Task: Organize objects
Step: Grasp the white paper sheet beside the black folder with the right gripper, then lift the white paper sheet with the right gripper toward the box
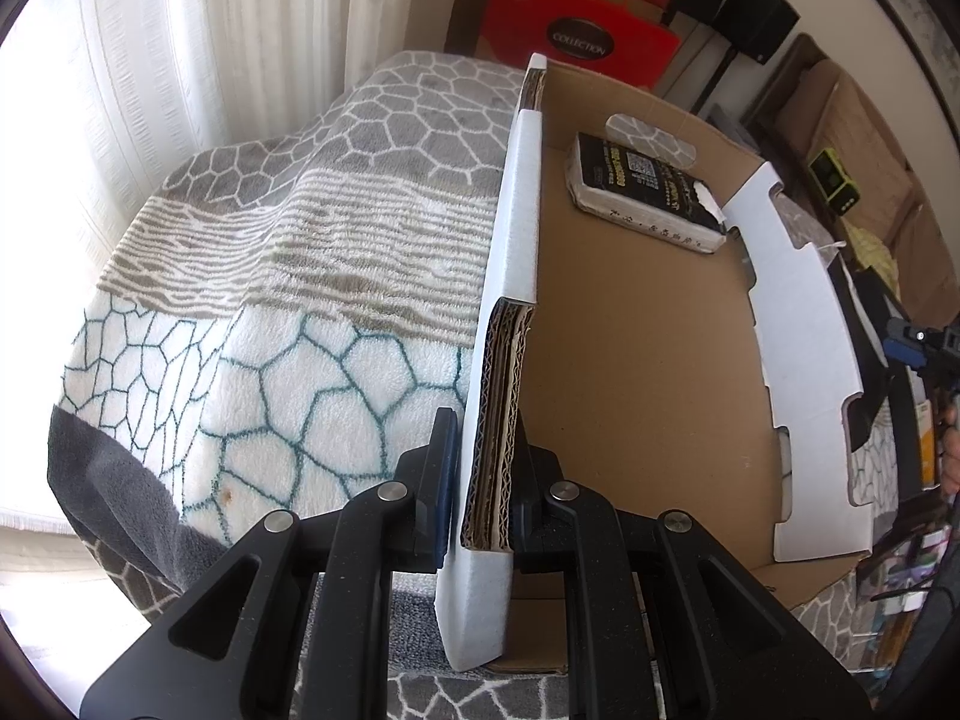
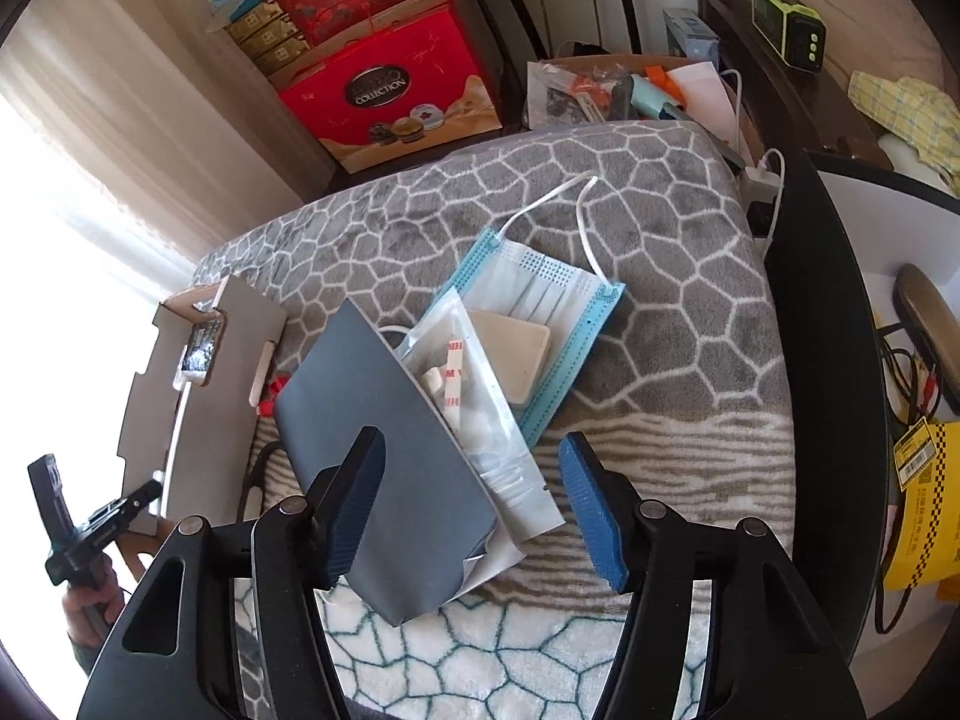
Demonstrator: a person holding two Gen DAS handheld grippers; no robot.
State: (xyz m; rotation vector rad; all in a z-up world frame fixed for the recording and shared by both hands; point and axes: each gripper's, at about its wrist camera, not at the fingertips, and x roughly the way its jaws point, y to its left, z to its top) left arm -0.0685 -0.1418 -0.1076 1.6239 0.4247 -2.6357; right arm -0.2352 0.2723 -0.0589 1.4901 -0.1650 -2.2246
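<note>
My left gripper (image 1: 483, 438) is shut on the near wall (image 1: 501, 420) of a cardboard box, one finger outside, one inside. A black book (image 1: 645, 195) lies in the box at its far end. The box also shows in the right wrist view (image 2: 204, 396) at left, with the left gripper (image 2: 129, 504) at its rim. My right gripper (image 2: 474, 468) is open above a pile on the blanket: a dark grey pouch (image 2: 384, 450), a clear plastic bag (image 2: 474, 396), a beige pad (image 2: 516, 354) and a blue face mask (image 2: 552, 306). It holds nothing.
A patterned blanket (image 2: 660, 300) covers the surface. Red gift boxes (image 2: 390, 84) stand behind it. A cluttered box (image 2: 630, 90) and a green device (image 2: 786, 24) sit at the back right. A charger and cables (image 2: 762, 180) lie at the blanket's right edge, beside a dark rim (image 2: 810, 360).
</note>
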